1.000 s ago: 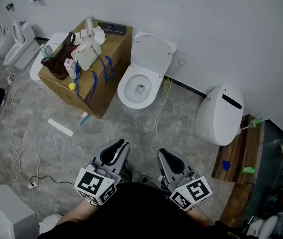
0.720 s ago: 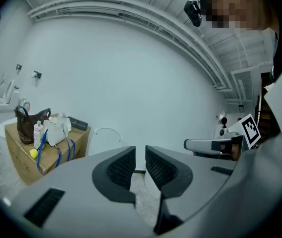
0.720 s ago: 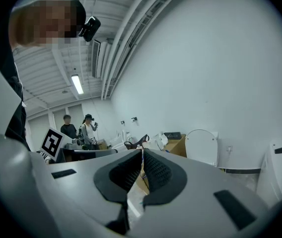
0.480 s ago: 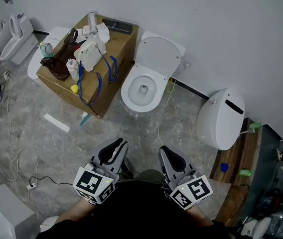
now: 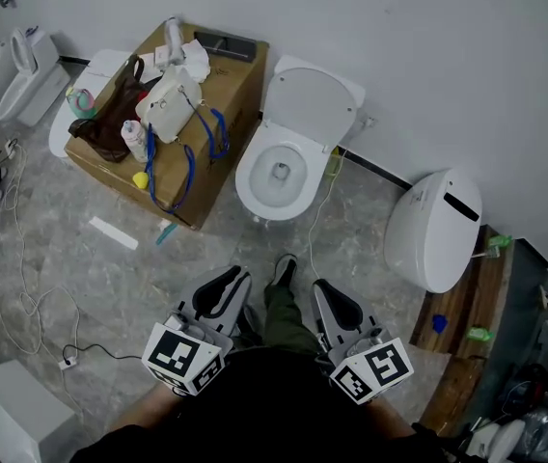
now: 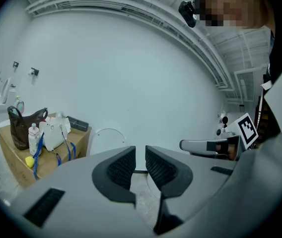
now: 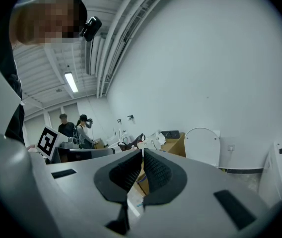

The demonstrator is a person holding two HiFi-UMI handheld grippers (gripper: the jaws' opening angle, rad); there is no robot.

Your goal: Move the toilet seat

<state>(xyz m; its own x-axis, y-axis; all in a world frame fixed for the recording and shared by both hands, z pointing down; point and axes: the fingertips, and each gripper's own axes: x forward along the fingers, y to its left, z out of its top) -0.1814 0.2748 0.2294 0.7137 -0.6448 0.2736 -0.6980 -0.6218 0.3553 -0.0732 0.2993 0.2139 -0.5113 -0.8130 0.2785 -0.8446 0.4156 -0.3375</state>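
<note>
I hold both grippers low and close to my body, well short of the toilet [image 5: 276,179], which stands against the far wall. The toilet seat [image 5: 311,104] is raised, leaning back on that wall above the open bowl; whether a separate ring lies down on the rim I cannot tell.

My left gripper [image 5: 220,293] has its jaws a narrow slit apart with nothing between them; its own view shows only floor through the gap. My right gripper [image 5: 338,311] has its jaws pressed together and carries nothing. Neither touches anything.

My shoe [image 5: 284,269] is on the grey floor [image 5: 81,220] between the two grippers, pointing toward the bowl.

Just left of the toilet sits a cardboard box [image 5: 218,85] carrying a white bag [image 5: 170,109] with blue straps, a brown bag [image 5: 110,123] and a small yellow ball [image 5: 140,178]. To the right, apart from the toilet, stands another white toilet unit [image 5: 433,228] with its lid closed. A white cable [image 5: 23,287] trails over the floor at the left.
</note>
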